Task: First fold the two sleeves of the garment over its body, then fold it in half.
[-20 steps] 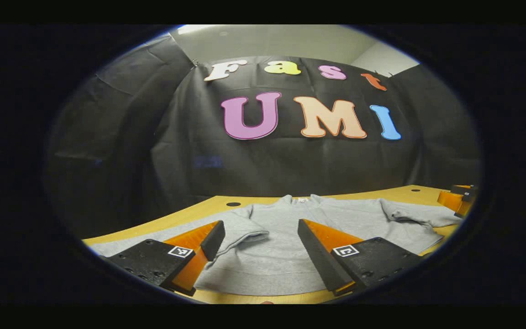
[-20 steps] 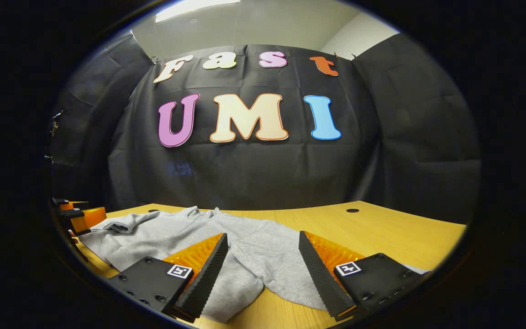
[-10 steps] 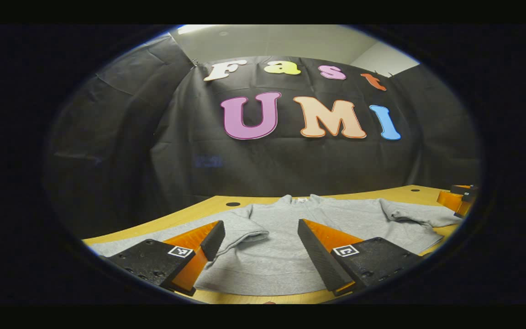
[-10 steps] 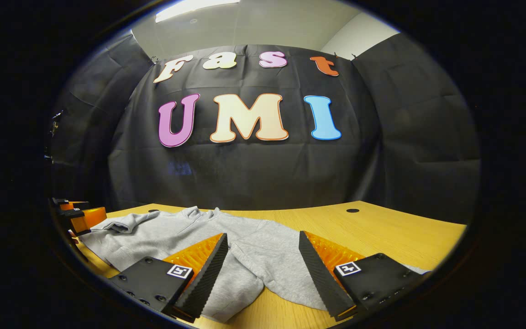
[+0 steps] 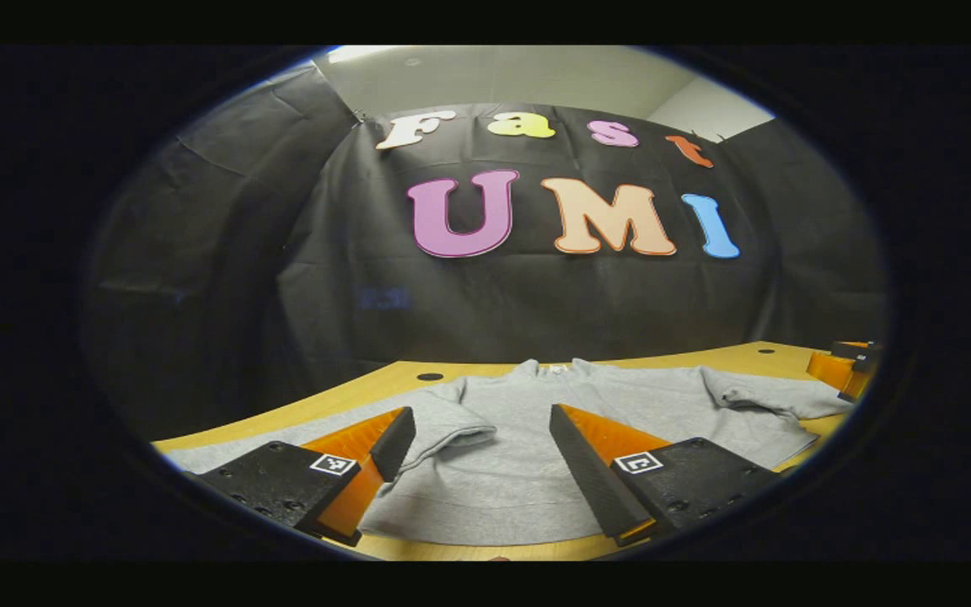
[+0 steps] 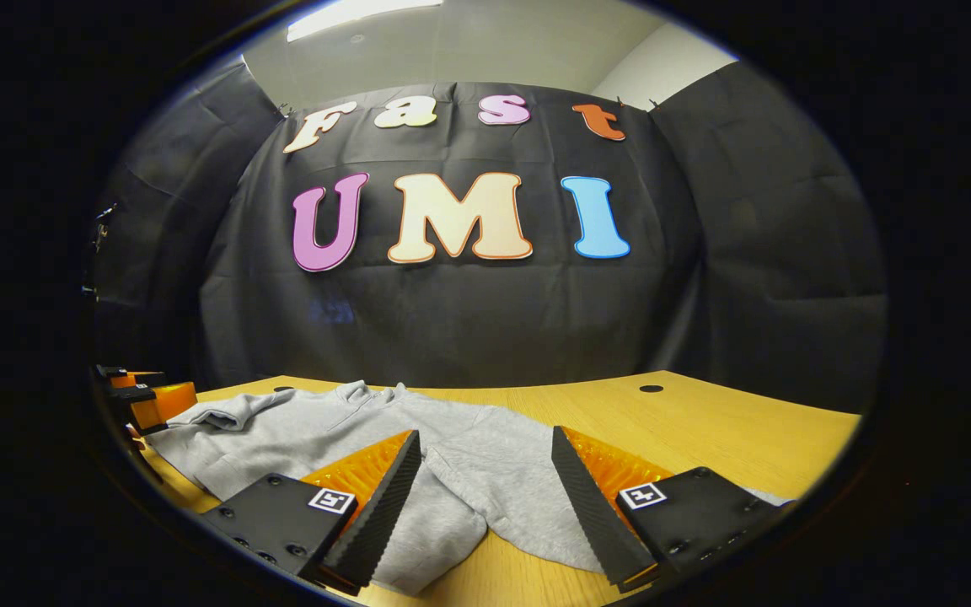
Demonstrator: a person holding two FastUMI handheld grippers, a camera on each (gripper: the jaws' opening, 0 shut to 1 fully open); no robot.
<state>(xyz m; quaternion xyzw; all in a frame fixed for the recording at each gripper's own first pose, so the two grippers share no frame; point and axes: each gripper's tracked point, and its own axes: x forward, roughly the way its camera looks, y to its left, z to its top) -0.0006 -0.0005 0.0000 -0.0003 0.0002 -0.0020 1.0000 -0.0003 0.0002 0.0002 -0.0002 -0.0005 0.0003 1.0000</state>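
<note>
Nothing has moved since the earlier frames: both grippers and the garment sit exactly as they did a second ago.

Jaws of the left gripper [image 5: 479, 443] stand wide apart, gripping nothing, low over the near hem of the grey sweatshirt [image 5: 536, 455]. Between its fingers in the left gripper view lies a sleeve [image 5: 443, 421] with its cuff folded back toward the body. Jaws of the right gripper [image 6: 485, 468] are likewise spread and empty, hovering above the other sleeve [image 6: 443, 514], which trails toward the near edge of the counter [image 6: 705, 430].

The sweatshirt lies flat on the counter, collar [image 5: 553, 367] pointing away toward the booth's black wall, hem nearest the grippers, so its body runs near to far while the sleeves spread crosswise. In the left gripper view the far sleeve [image 5: 776, 398] is bunched at the right, close to the right gripper [image 5: 844, 367] at the edge. In the right gripper view the left gripper [image 6: 144, 396] shows at the far left, just beside the sweatshirt's crumpled sleeve [image 6: 224, 413].
</note>
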